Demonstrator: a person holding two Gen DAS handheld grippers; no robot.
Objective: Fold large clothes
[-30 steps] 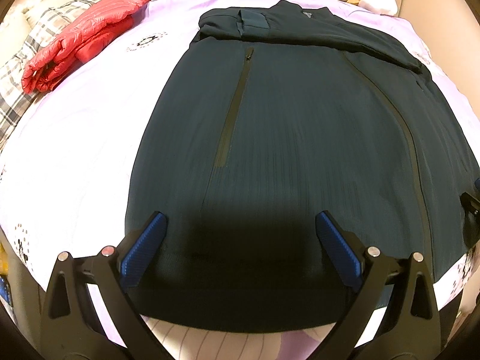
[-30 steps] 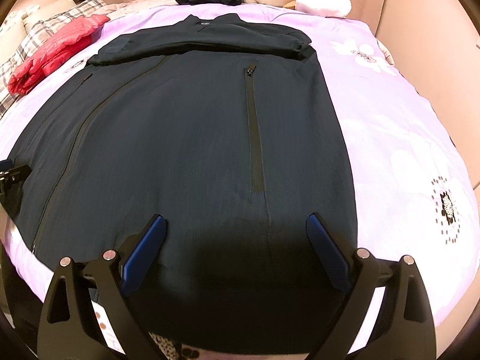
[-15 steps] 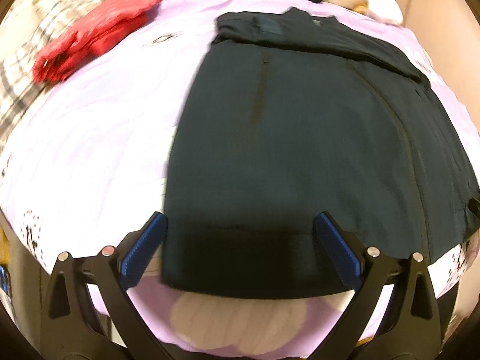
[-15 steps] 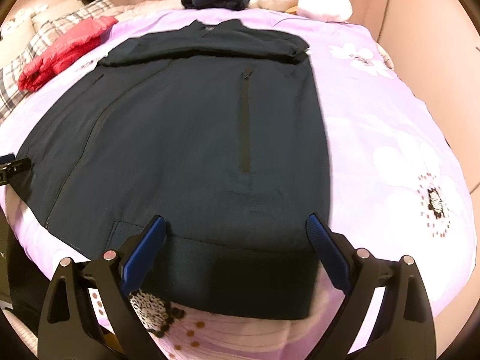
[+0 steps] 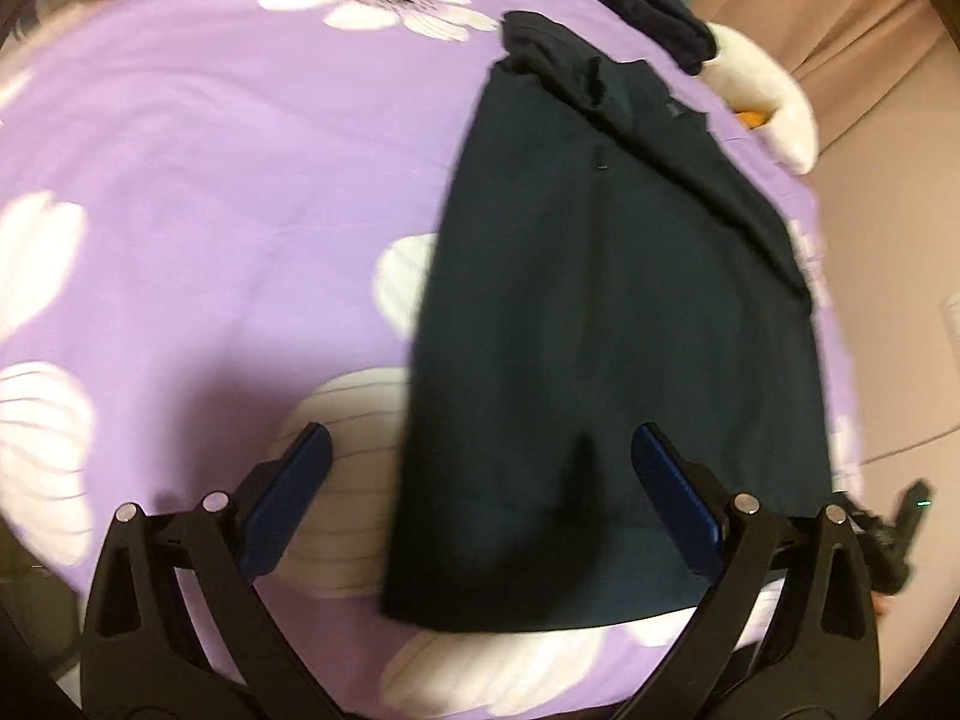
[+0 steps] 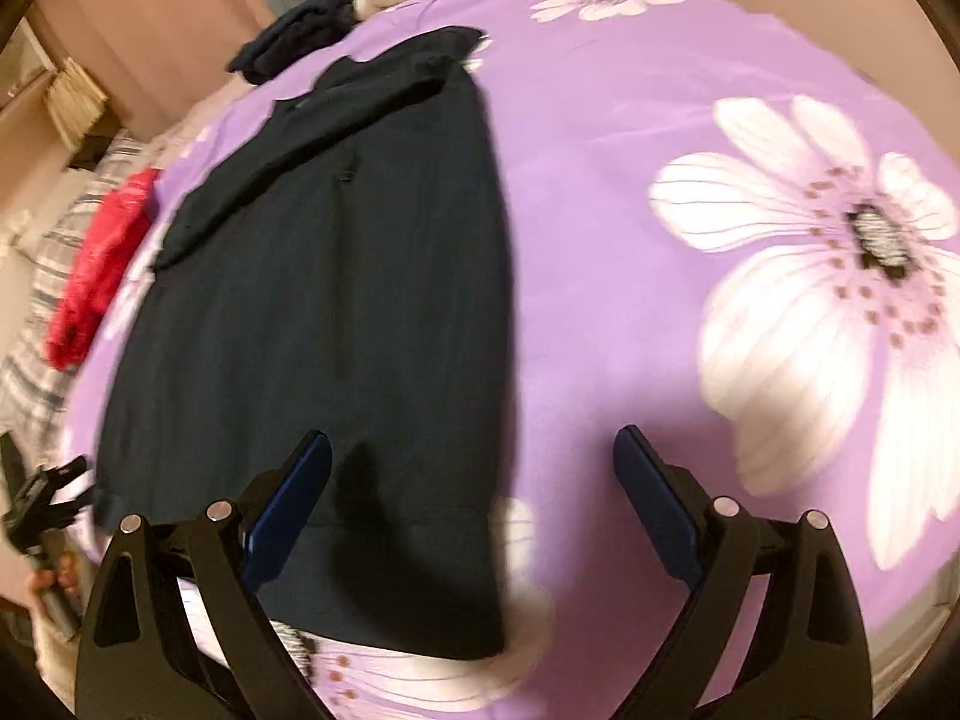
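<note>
A large dark navy jacket (image 5: 612, 324) lies flat on the purple flowered bedspread (image 5: 210, 180), front up, with a sleeve folded across its top. My left gripper (image 5: 480, 498) is open and empty above the jacket's lower left corner. In the right wrist view the jacket (image 6: 336, 324) fills the left half. My right gripper (image 6: 474, 498) is open and empty above the jacket's lower right corner. The right gripper also shows at the left wrist view's right edge (image 5: 894, 534), and the left gripper at the right wrist view's left edge (image 6: 42, 504).
A red puffer jacket (image 6: 102, 264) lies at the far left on a plaid cover (image 6: 36, 324). A folded dark garment (image 6: 294, 36) and a white pillow (image 5: 768, 102) sit at the head of the bed. The bed's near edge (image 6: 600, 702) runs just below the hem.
Both grippers have swung outward: the left one to the left and the right one to the right, so the jacket's side edges now sit between the fingers. Both views are motion-blurred.
</note>
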